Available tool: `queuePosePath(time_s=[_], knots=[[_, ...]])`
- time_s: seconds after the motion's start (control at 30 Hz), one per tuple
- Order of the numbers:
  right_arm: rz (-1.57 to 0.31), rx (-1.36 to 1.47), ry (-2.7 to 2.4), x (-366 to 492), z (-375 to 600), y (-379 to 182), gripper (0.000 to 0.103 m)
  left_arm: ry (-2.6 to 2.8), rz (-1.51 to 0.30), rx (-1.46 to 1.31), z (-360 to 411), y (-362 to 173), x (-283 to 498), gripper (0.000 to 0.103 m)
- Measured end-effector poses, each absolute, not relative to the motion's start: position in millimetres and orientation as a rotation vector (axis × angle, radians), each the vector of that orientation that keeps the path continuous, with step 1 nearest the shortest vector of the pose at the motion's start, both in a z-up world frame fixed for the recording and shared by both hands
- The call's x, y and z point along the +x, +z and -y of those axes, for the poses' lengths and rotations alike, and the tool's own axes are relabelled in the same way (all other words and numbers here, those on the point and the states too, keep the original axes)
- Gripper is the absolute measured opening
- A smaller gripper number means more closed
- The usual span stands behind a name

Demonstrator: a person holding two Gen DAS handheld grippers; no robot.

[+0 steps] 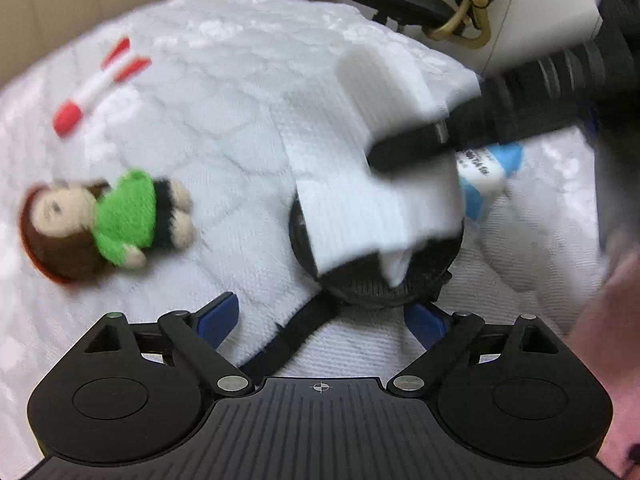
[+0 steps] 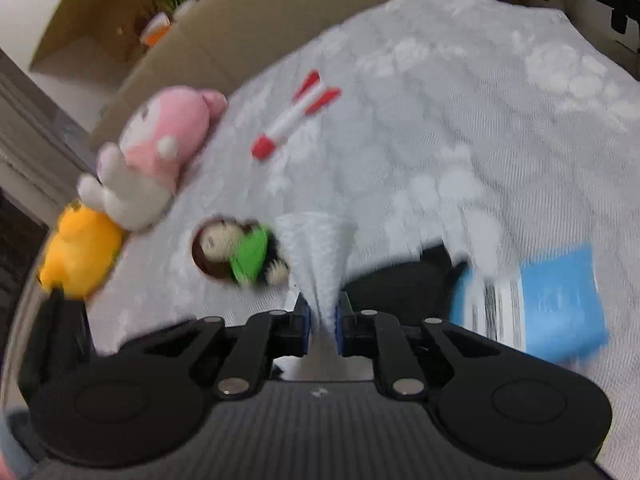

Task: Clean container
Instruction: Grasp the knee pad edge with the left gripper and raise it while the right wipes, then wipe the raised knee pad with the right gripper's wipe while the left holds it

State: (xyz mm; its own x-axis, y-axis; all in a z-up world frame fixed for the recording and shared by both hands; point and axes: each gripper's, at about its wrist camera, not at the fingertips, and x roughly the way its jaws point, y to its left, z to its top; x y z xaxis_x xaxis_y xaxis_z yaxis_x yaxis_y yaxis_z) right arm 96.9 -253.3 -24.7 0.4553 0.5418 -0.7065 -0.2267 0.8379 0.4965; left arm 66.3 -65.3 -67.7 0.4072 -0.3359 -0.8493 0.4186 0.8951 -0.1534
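A round black container (image 1: 404,284) lies on the white bedspread, just past my left gripper (image 1: 320,320), which is open with its blue-padded fingers either side of the container's near edge. A white paper towel (image 1: 352,184) hangs over the container, held from the right by my right gripper (image 1: 400,148). In the right wrist view my right gripper (image 2: 322,320) is shut on the white paper towel (image 2: 320,256), and the black container (image 2: 404,280) shows just beyond it.
A small doll in green (image 1: 120,216) lies left of the container. A red and white toy rocket (image 1: 100,84) lies farther back. A blue and white pack (image 2: 552,300) sits right of the container. Pink (image 2: 160,148) and yellow (image 2: 80,252) plush toys lie at the left bed edge.
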Motion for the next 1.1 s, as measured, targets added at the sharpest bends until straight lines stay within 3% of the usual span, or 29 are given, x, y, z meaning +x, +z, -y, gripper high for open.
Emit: queuePosePath(time_s=[0.23, 0.43, 0.67, 0.7, 0.73, 0.77, 0.87, 1.03, 1.1], knots=[[-0.863, -0.025, 0.226, 85.4, 237.0, -35.6, 0.014, -0.523, -1.134, -0.378, 37.2, -81.4, 84.7, 0.098], [-0.905, 0.288, 0.252, 102.6, 274.6, -34.8, 0.014, -0.563, -1.118, -0.509, 54.3, -86.8, 113.1, 0.098], [-0.806, 0.531, 0.182, 114.0, 331.8, -26.4, 0.014, -0.567, -1.101, -0.5, 96.0, -93.9, 138.0, 0.1], [-0.803, 0.535, 0.179, 114.6, 334.4, -26.8, 0.014, -0.562, -1.083, -0.48, 98.7, -92.8, 138.5, 0.096], [-0.8, 0.54, 0.175, 115.2, 337.0, -27.2, 0.015, -0.556, -1.064, -0.454, 100.8, -91.6, 138.3, 0.084], [-0.797, 0.544, 0.172, 115.7, 339.6, -27.6, 0.015, -0.55, -1.051, -0.416, 101.3, -90.7, 138.2, 0.043], [-0.789, 0.546, 0.169, 116.9, 344.2, -28.2, 0.015, -0.52, -1.002, -0.278, 97.6, -84.5, 134.6, 0.039], [-0.777, 0.471, 0.243, 115.0, 323.2, -20.4, 0.014, -0.407, -0.775, 0.289, 102.7, -59.5, 122.2, 0.04], [-0.773, 0.478, 0.298, 118.5, 312.7, -12.5, 0.014, -0.412, -0.765, 0.361, 98.9, -53.6, 117.5, 0.041]])
